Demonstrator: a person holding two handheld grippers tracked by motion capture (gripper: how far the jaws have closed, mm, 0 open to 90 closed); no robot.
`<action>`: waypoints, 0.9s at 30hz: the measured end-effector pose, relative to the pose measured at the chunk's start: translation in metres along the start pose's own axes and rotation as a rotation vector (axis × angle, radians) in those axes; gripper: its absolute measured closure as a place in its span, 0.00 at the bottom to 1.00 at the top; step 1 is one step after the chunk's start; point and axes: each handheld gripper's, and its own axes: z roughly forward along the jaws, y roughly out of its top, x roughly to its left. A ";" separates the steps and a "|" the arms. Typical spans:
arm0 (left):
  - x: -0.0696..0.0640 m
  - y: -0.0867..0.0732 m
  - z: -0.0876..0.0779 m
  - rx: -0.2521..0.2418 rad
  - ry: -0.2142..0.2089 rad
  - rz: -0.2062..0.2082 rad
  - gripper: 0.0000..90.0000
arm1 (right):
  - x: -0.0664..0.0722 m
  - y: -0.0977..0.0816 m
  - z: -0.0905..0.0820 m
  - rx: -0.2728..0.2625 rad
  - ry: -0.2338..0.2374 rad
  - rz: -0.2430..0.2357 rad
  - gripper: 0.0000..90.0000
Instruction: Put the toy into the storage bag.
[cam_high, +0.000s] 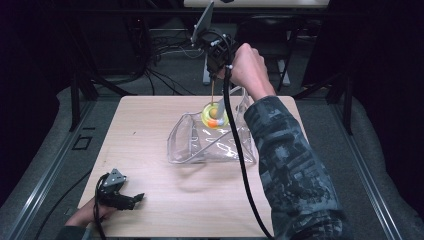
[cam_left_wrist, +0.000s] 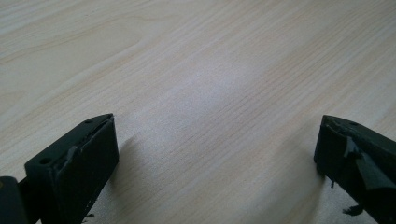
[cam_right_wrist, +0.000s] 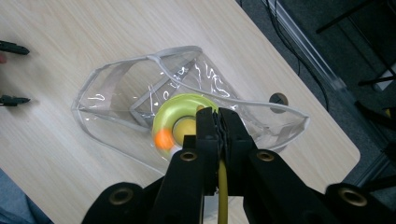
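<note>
Table (cam_high: 165, 210): pale wood-grain top, looking smooth and matt, taking a soft sheen. Pouch (cam_right_wrist: 116, 88): clear glossy plastic, catching glints, with a grey cloth-like edging. Ring toy (cam_right_wrist: 180, 114): glossy yellow-green plastic with an orange bead. My right gripper (cam_right_wrist: 218, 122): matt black plastic jaws with brass-coloured metal bushings, pinching a thin yellowish stick. My left gripper (cam_left_wrist: 217, 154): matt black pads, looking scuffed and frayed.
</note>
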 end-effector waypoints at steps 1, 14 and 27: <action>0.000 0.000 0.000 0.000 0.000 0.000 0.00 | 0.000 0.000 0.000 0.000 0.000 0.000 0.97; 0.000 0.000 0.000 0.001 -0.002 0.002 0.00 | -0.002 -0.016 0.030 0.033 0.028 0.018 0.97; 0.000 0.000 0.000 0.001 -0.002 0.008 0.00 | -0.005 -0.036 0.055 0.078 0.051 0.029 0.97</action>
